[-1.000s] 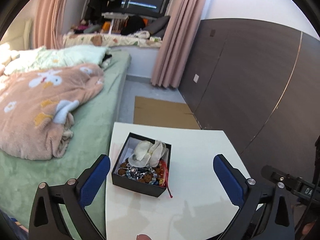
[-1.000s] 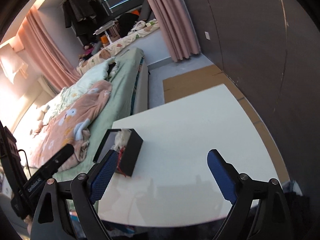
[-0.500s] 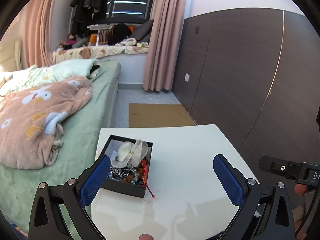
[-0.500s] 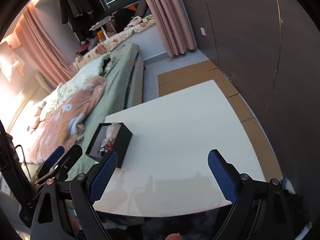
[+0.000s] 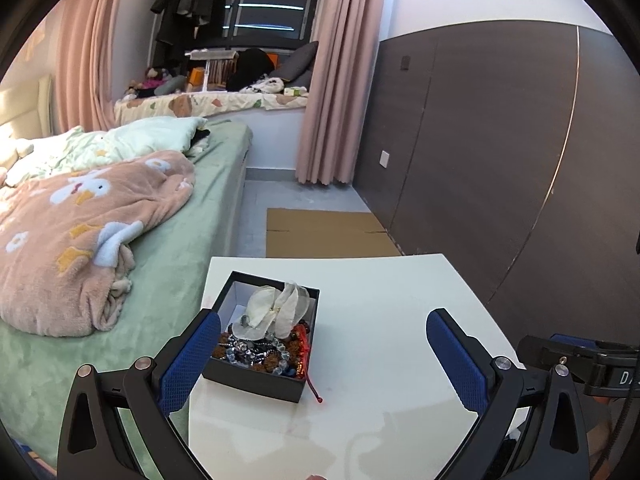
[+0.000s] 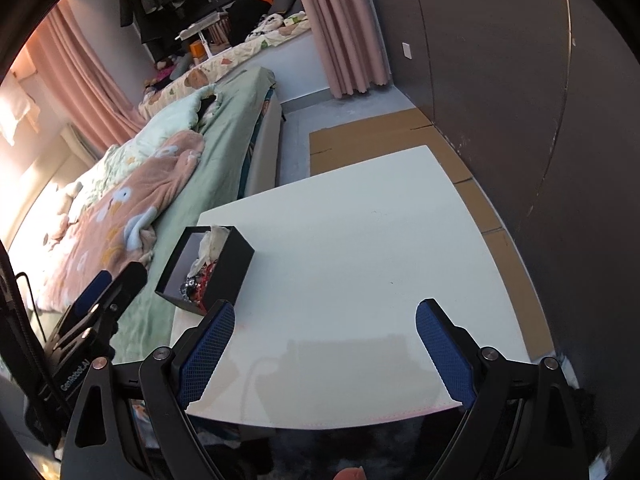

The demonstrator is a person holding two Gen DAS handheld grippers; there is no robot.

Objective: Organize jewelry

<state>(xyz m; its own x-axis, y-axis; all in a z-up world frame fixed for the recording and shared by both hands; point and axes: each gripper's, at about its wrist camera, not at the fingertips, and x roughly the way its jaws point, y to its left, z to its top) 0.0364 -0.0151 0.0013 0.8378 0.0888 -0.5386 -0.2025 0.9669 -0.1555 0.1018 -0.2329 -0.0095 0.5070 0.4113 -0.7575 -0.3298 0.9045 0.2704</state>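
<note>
Both grippers are spread wide and holding nothing. The left gripper (image 5: 323, 354) hangs over the table (image 5: 380, 312), its left pad (image 5: 188, 360) just beside the box (image 5: 256, 376). The right gripper (image 6: 325, 354) is over bare tabletop, apart from the box. The black box, at the table's bed-side edge, is full of beads (image 5: 256, 350), a white cloth bow (image 5: 276, 312) and a red cord (image 5: 310, 376) trailing over its rim.

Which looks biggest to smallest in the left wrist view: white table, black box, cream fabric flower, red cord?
1. white table
2. black box
3. cream fabric flower, sitting in the box
4. red cord, hanging over the box's near edge

No close calls.
</note>
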